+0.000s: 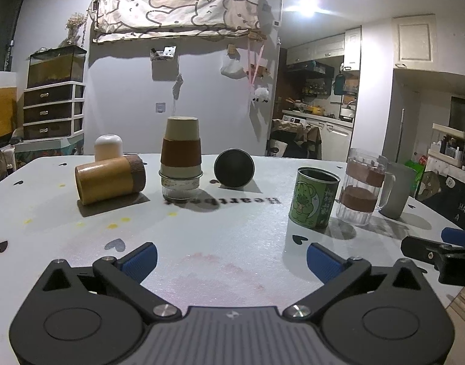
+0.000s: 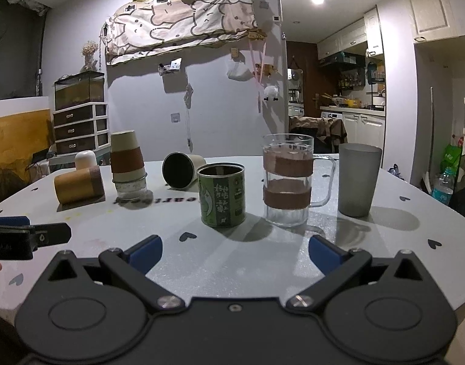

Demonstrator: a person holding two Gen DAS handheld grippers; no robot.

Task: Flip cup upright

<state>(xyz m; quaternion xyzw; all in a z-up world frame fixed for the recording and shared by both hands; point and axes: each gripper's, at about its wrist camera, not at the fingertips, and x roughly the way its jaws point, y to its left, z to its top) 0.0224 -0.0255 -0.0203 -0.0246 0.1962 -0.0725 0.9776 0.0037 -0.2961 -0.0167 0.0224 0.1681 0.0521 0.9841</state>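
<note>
A dark-lined cream cup lies on its side mid-table, its mouth facing me; it also shows in the right wrist view. A bamboo cup lies on its side at the left, also in the right wrist view. A beige cup with a brown sleeve stands upside down on a glass, also in the right wrist view. My left gripper is open and empty near the table's front edge. My right gripper is open and empty, in front of the green tin.
A green tin, a clear handled mug with brown bands and a grey tumbler stand upright on the white table at the right. A small white cup stands upside down at the far left.
</note>
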